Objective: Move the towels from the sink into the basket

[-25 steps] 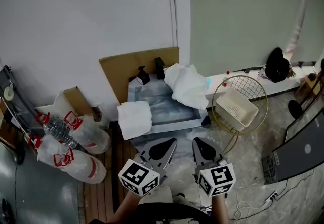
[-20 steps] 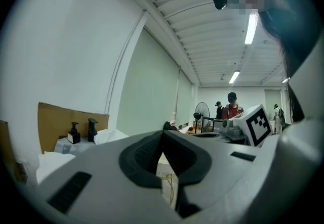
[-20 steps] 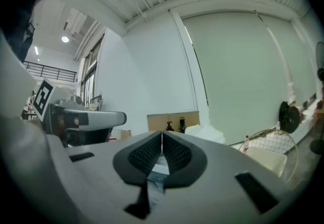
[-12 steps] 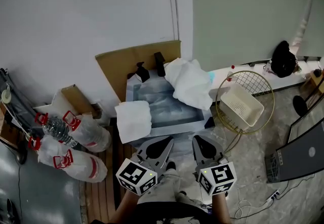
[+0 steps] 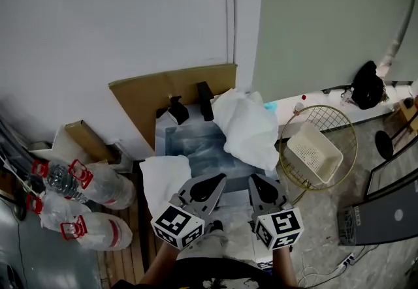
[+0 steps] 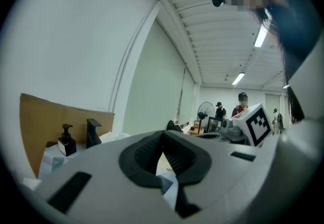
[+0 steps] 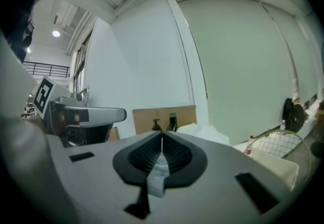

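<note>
Basket (image 5: 315,152): head and right gripper views

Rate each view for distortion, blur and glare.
Head view: even light, sharp, wall edge bowed, corners dim. Left gripper view: fisheye circle, black corners, ceiling light blown out, foreground soft. Right gripper view: same fisheye, foreground blurred, basket fairly clear.

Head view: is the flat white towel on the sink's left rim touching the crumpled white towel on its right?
Apart. Head view: bare sink basin separates the flat white towel from the crumpled white towel.
</note>
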`<state>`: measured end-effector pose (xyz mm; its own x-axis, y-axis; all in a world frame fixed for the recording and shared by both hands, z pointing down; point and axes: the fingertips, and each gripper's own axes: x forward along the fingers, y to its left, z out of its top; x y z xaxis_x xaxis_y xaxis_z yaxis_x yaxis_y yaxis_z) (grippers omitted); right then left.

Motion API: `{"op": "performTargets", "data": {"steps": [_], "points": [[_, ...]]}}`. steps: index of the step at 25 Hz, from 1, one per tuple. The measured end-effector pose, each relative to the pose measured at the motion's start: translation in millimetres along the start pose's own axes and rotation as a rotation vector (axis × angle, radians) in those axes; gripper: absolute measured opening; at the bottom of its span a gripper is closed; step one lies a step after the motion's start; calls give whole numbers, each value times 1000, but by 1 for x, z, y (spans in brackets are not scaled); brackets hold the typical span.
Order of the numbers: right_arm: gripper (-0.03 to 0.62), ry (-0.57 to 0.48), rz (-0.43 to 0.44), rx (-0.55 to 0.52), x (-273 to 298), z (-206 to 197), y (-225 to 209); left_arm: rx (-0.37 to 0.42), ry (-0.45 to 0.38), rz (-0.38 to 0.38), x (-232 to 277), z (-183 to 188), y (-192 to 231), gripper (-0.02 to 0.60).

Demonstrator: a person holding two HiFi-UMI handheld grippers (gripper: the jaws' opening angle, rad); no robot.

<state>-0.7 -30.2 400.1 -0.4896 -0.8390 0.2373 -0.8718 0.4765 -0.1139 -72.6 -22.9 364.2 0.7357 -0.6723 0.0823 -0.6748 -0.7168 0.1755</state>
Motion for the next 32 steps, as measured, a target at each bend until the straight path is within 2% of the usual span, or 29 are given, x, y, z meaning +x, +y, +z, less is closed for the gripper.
{"op": "performTargets", "data": {"steps": [7,14,15,17,24,26,29,32], "points": [[11,61,-59,31,62,-6,-22,-39,1,-19,26,-2,55,-2],[14,159,-48,-18,113,-30,-28,-73,-10,-1,38,-2,90,-2],[33,182,-38,-27,121,-36,-29,-76,-9,4,39,-3,94,-2],[164,237,-15,-52,139,-50,-31,-79,-8,23,40,-3,100,-2],[315,458,24,-214,201,-123,-43,-95,-15,166,29,-4,125,-2],[332,503,-34,-281,213,-142,-56,-109,-16,206,26,-5,130,-2],[344,540,-171,-406,228,-159,-80,-113,-12,248,26,-5,132,-2],[344,581,-244,-450,237,-171,-93,-108,-4,285,23,-5,132,-2]]}}
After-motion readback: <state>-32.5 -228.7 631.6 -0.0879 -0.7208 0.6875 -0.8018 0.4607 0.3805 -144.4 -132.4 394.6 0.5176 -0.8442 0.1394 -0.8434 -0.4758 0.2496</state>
